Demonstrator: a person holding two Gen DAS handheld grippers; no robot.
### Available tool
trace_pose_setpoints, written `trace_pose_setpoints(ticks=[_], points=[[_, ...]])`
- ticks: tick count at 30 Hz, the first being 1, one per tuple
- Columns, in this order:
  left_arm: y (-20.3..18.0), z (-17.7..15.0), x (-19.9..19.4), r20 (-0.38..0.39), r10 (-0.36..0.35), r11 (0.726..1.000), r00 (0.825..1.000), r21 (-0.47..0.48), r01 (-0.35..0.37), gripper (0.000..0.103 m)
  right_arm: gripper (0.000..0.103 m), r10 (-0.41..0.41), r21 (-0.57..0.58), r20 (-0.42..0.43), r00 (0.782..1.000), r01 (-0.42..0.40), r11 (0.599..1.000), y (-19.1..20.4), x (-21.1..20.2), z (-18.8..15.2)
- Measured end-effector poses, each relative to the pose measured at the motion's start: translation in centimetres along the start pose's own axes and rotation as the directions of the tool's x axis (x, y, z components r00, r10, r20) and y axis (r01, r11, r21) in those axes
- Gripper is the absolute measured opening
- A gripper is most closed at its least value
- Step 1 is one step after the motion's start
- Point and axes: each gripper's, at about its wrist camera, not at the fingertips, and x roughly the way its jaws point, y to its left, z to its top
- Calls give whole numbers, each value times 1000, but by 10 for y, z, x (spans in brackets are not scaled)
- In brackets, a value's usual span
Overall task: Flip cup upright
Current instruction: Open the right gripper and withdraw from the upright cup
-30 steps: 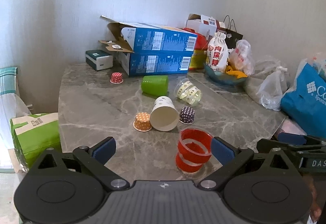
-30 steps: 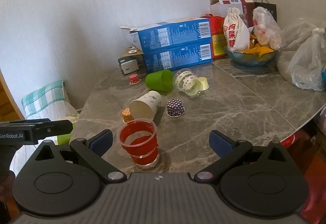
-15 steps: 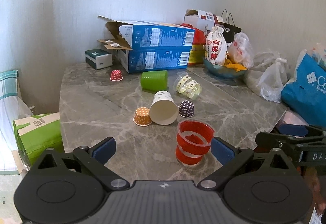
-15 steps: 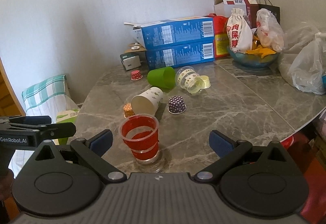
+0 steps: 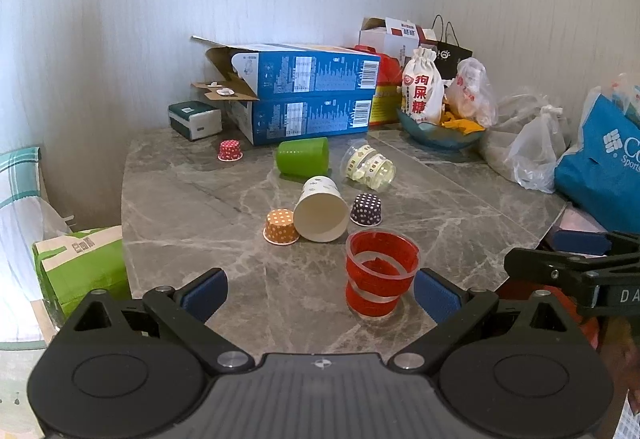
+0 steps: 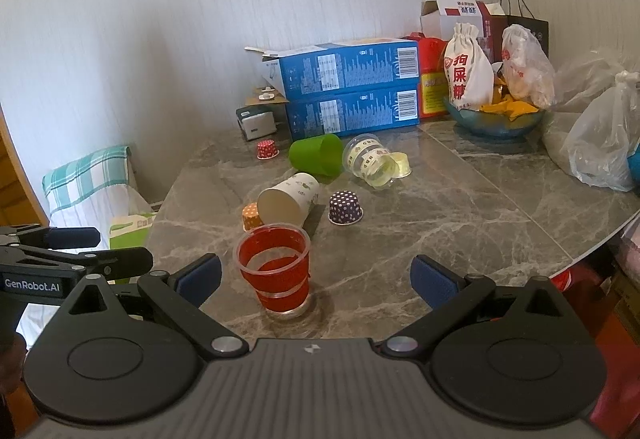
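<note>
A red clear plastic cup [image 5: 379,272] stands upright near the table's front edge, also in the right wrist view [image 6: 276,270]. Behind it a white paper cup [image 5: 320,208] [image 6: 287,199], a green cup [image 5: 303,156] [image 6: 316,154] and a clear printed cup [image 5: 369,167] [image 6: 370,160] lie on their sides. My left gripper [image 5: 320,293] is open and empty, back from the red cup. My right gripper [image 6: 316,277] is open and empty, also short of it.
Small dotted paper cups, orange [image 5: 281,227], purple [image 5: 366,210] and red [image 5: 230,150], sit upside down on the marble table [image 5: 192,207]. Blue boxes [image 5: 308,99], a bowl [image 5: 438,127] with bags, and plastic bags [image 6: 600,143] crowd the back and right.
Both grippers have drawn back and risen a little from the red cup, so the table scene looks farther away. Nothing on the table has moved.
</note>
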Motion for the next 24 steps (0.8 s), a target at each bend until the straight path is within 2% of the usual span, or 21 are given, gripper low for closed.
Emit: trace_pose_setpoints(ticks=[24], points=[[-3, -1, 0, 2, 3, 1000, 1000, 3, -3, 101, 102, 8, 1, 19, 1000, -8, 1000, -1, -1, 0]])
